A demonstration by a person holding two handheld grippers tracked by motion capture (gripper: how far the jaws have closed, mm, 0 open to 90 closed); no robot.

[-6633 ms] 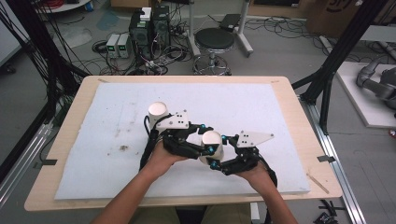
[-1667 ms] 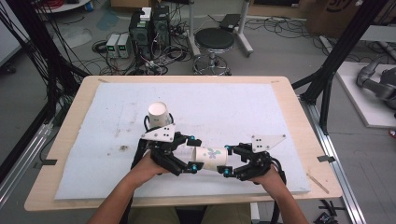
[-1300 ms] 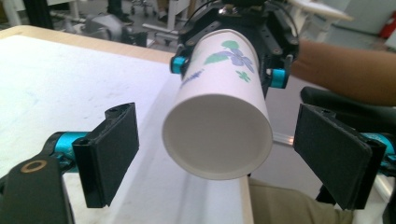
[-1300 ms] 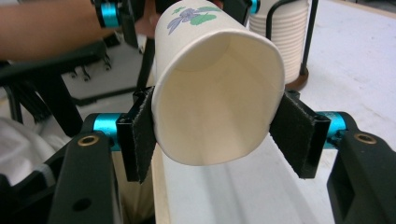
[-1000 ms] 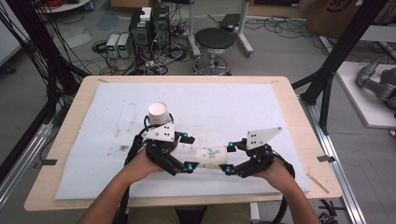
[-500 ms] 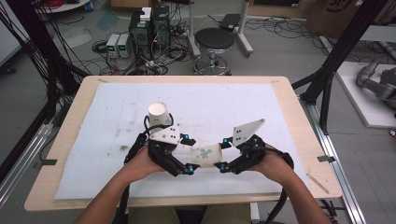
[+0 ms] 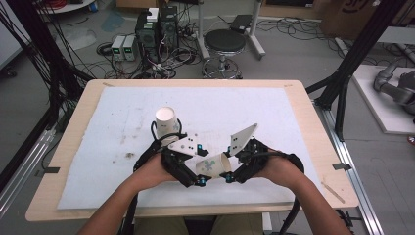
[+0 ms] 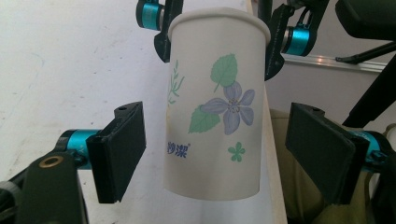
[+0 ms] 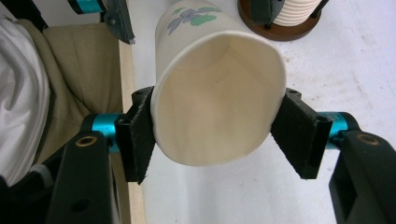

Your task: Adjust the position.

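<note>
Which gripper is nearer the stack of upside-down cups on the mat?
Left. The left gripper sits just below the cup stack; the right gripper is farther right, clamping the flowered cup.

A round black stool [image 7: 224,41] and tangled cables [image 7: 166,58] stand on the grey floor [image 7: 293,54] beyond the table [image 7: 303,105].

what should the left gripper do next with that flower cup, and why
Probably finish closing on the cup's base end. The right gripper already pinches the paper cup at its rim, squeezing the mouth oval. The left gripper has just been closing; its pads flank the cup with gaps on both sides. Closing gently would give a second hold without crushing it.
</note>
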